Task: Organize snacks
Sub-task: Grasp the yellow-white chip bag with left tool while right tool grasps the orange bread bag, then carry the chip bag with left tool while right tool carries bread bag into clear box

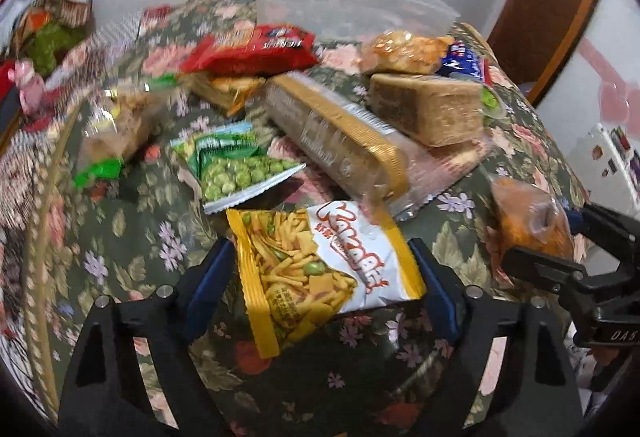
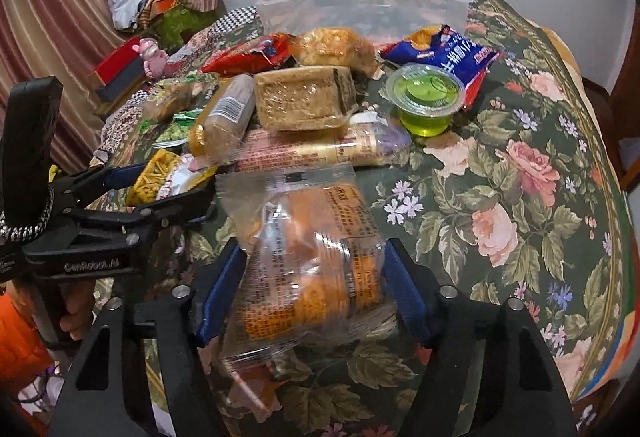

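Clearly both grippers are clamped on slippery bags: the left gripper [image 1: 324, 269] on a yellow-and-white crinkly snack-mix packet [image 1: 324, 269], the right gripper [image 2: 316, 285] on a clear-wrapped orange pastry [image 2: 308, 269]; either could slide out before reaching the clear plastic bin [image 2: 360, 3].

Soft, even indoor light; no hard shadows.
Fisheye bends the edges; motion blur smears the left wrist view's left side.
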Action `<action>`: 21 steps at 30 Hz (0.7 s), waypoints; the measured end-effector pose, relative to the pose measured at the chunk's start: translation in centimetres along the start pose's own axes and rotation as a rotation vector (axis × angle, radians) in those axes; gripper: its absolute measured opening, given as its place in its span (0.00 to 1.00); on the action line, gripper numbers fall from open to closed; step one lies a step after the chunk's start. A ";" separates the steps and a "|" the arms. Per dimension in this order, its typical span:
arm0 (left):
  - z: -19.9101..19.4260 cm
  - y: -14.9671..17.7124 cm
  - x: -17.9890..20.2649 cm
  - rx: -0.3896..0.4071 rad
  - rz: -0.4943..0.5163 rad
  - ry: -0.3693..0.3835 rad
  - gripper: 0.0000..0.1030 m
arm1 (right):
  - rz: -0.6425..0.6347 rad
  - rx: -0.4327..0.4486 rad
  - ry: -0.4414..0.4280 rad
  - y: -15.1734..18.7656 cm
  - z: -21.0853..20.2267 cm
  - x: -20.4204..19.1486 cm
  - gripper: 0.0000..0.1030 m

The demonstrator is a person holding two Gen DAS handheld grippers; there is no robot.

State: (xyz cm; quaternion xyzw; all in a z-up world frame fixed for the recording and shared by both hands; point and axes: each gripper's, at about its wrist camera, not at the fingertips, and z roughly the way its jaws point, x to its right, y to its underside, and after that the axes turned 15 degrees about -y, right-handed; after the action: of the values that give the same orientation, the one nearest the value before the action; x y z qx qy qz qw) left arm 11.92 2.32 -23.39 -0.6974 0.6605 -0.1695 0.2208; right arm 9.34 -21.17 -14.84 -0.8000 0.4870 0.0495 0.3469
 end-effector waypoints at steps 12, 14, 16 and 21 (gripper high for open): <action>-0.3 0.6 -0.9 0.015 -0.003 -0.013 0.51 | 0.005 0.031 0.003 -0.2 -0.6 0.0 0.52; -0.7 0.7 -0.8 0.024 0.009 -0.024 0.50 | 0.010 0.040 0.007 -0.2 -0.9 0.0 0.52; -1.0 0.8 -0.7 0.032 0.015 -0.029 0.49 | 0.009 0.051 0.012 -0.2 -1.2 0.1 0.51; -2.5 1.3 -0.6 0.077 0.036 -0.054 0.48 | 0.008 0.084 0.022 -0.5 -2.4 0.2 0.51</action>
State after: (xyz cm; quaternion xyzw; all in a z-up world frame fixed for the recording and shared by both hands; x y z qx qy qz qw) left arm 9.48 2.67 -21.92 -0.6806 0.6598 -0.1717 0.2682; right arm 9.26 -22.58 -12.87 -0.7833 0.4957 0.0216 0.3745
